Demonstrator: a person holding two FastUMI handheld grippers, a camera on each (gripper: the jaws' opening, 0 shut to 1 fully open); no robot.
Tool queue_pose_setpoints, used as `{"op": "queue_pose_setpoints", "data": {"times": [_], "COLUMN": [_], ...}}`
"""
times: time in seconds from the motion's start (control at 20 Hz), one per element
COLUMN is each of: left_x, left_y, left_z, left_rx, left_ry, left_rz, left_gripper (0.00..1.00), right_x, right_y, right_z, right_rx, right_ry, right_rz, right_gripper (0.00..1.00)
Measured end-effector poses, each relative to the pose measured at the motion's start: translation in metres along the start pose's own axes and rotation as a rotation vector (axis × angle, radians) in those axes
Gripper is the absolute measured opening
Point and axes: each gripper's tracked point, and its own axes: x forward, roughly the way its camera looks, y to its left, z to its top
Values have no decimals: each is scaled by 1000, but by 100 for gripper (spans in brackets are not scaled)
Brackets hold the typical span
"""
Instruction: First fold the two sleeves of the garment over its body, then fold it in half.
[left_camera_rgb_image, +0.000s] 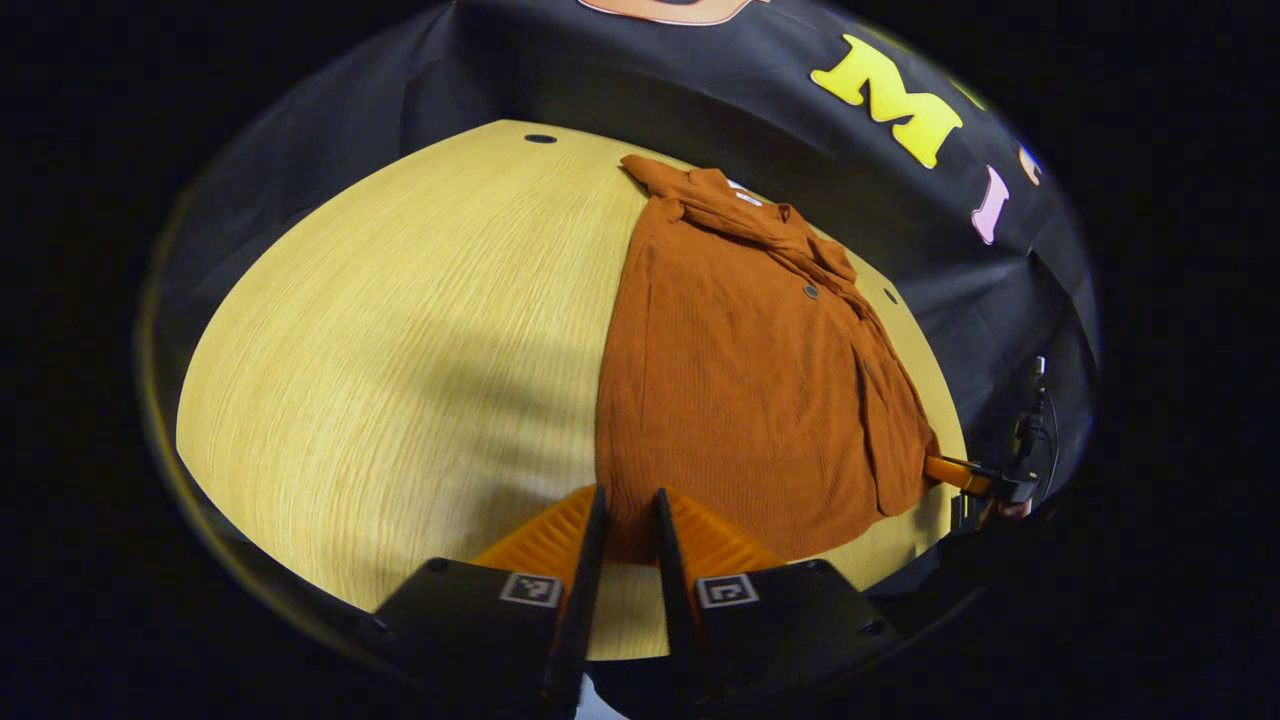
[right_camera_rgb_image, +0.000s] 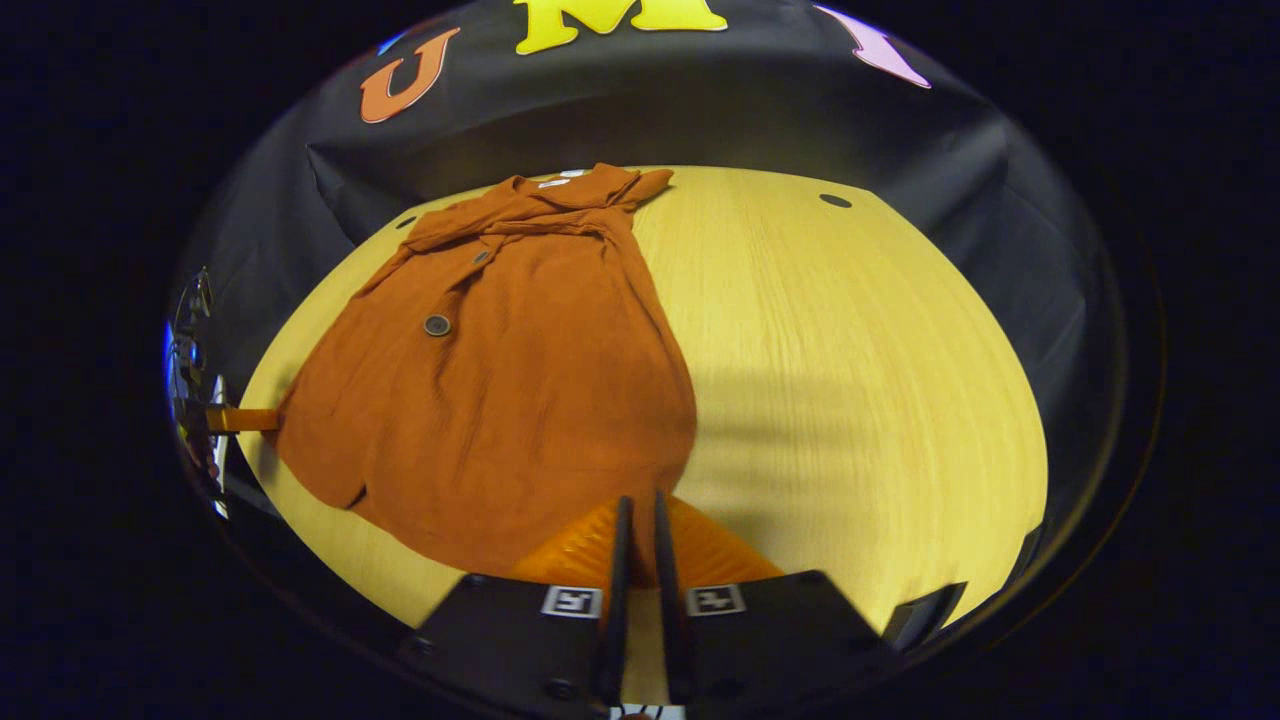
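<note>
**Both grippers at the hem of the rust shirt**

In the left gripper view, we see the rust-orange button-front shirt (left_camera_rgb_image: 740, 370) lying flat on the pale wooden table (left_camera_rgb_image: 400, 350), collar at the far edge, hem nearest us. One sleeve appears folded in along the body's right-hand side. Our left gripper (left_camera_rgb_image: 630, 520) sits at the hem with its fingers slightly parted; fabric lies between them, yet we cannot tell whether they press it. The other gripper (left_camera_rgb_image: 965, 478) shows at the far hem corner.

In the right gripper view, the shirt (right_camera_rgb_image: 500, 370) looks narrow, with no sleeve spread outward. Our right gripper (right_camera_rgb_image: 638, 530) has its fingers nearly together at the hem edge; a grasp is not certain.

We judge the halving fold is in hand: both hem corners need lifting together toward the collar.

A small neck label (right_camera_rgb_image: 552, 183) is unreadable.
</note>
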Motion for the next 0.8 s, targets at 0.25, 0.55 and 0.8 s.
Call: {"op": "queue_pose_setpoints", "data": {"times": [0.25, 0.55, 0.8], "left_x": [-2, -37, -61], "left_y": [-29, -66, -100], "left_z": [7, 89, 162], "left_rx": [11, 23, 55], "left_ry": [-13, -147, -244], "left_rz": [-36, -129, -197], "left_gripper": [3, 3, 3], "right_x": [-2, -47, -76], "right_y": [12, 17, 24], "right_z": [10, 97, 181], "right_rx": [106, 165, 173], "right_ry": [28, -134, -265], "right_rz": [54, 127, 175], "right_gripper": [1, 0, 1]}}
